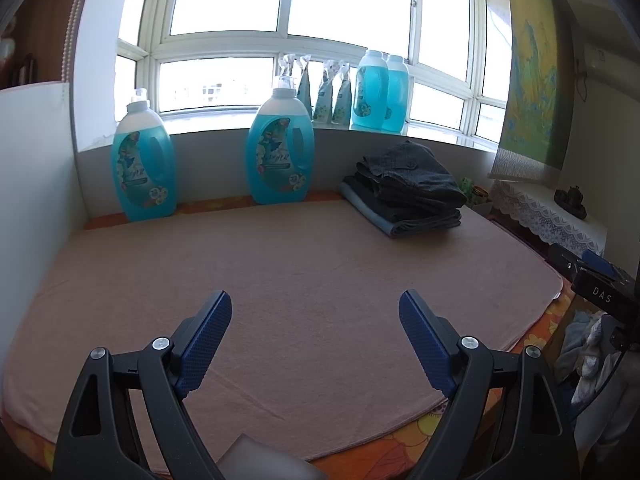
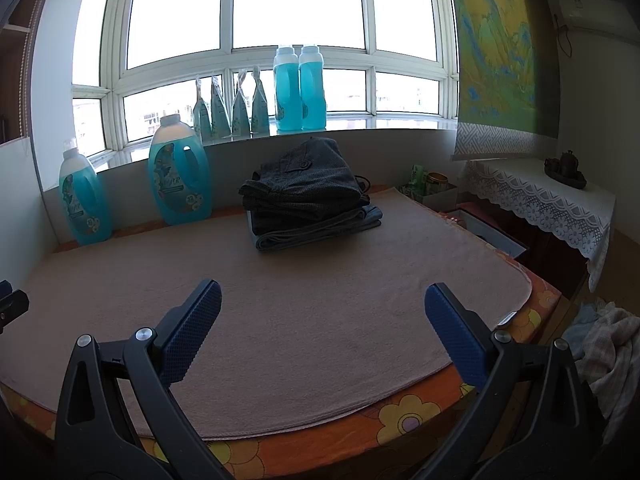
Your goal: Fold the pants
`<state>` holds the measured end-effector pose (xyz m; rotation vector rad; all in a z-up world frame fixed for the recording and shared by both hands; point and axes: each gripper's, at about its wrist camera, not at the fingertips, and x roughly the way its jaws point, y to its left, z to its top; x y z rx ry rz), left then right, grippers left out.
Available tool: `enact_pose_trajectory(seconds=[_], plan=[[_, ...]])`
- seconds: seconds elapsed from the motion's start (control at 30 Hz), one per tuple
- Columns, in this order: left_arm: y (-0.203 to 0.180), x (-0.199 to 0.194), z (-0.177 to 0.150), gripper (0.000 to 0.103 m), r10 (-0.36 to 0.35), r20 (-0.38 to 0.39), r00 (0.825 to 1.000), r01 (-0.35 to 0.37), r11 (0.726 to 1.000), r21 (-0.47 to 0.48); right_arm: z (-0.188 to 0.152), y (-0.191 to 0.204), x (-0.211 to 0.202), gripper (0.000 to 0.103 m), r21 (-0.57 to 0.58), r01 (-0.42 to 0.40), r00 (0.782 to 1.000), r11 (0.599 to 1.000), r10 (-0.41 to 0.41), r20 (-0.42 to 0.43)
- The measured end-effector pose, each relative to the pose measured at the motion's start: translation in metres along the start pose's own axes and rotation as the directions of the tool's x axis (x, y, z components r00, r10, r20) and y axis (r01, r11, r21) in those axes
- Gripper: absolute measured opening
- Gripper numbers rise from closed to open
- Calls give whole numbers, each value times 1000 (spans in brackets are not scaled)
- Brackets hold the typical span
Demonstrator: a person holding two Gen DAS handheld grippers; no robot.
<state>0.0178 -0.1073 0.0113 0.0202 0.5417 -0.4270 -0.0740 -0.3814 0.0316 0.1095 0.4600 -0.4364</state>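
We face a wide window [image 2: 248, 8] above a table [image 2: 532, 304] covered by a pink towel [image 2: 320, 300]. Folded pants [image 2: 312, 196] are stacked at its far side, beside blue detergent bottles [image 2: 180, 176]. Our left tool [image 1: 316, 312] and right tool [image 2: 324, 304] hover spread, pinching nothing.

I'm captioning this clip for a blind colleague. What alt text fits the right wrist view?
An open, empty right claw hovers over a pink towel-covered table, facing a stack of folded pants at the far edge. Two blue detergent bottles stand to the left below a bright window; a heap of clothes lies lower right.
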Motion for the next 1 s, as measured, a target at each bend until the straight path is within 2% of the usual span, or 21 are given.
enact_pose_trajectory(seconds=[0.7, 1.0], plan=[[0, 4, -2, 86, 16, -6, 1000, -16, 1000, 7, -6, 8, 6, 103, 5, 0, 1000, 1000, 0, -12], [-2, 3, -5, 86, 24, 15, 1000, -24, 1000, 17, -9, 8, 6, 103, 10, -3, 1000, 1000, 3, -16]])
